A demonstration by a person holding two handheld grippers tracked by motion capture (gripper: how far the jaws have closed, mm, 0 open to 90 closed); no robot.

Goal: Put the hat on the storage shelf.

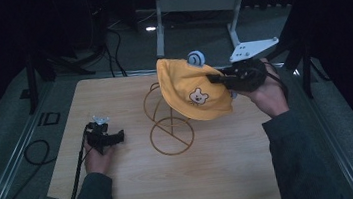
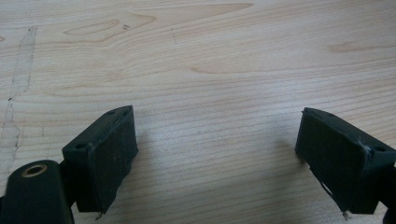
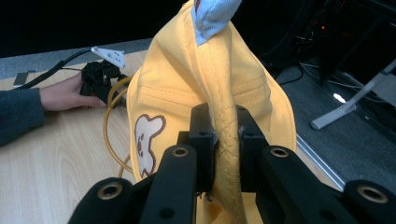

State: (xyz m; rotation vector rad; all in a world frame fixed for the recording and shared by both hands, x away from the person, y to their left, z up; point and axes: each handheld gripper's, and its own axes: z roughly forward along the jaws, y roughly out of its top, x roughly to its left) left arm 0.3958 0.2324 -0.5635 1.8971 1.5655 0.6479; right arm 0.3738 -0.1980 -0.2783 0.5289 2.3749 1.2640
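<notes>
A wooden table (image 1: 140,194) is seen from above, with a gold wire stand (image 1: 170,130) set near its middle. A yellow cap (image 1: 191,90) with a small bear patch (image 1: 197,96) and a blue ear (image 1: 196,57) is held in the air over the upper part of the stand, and whether it touches the wire cannot be told. The cap is gripped by the right gripper (image 1: 215,79), whose jaws are clenched on the folded brim, as is shown plainly in the right gripper view (image 3: 227,140). The left gripper (image 1: 118,135) is rested on the table to the left of the stand, its jaws spread wide with nothing between them.

The cap is probably being hung on the stand. The light stand could be tipped or dragged if the cloth is caught on a loop, since it is not steadied by the other hand. The brim is pinched at one edge only, so the cap could sag and miss the top of the wire.
</notes>
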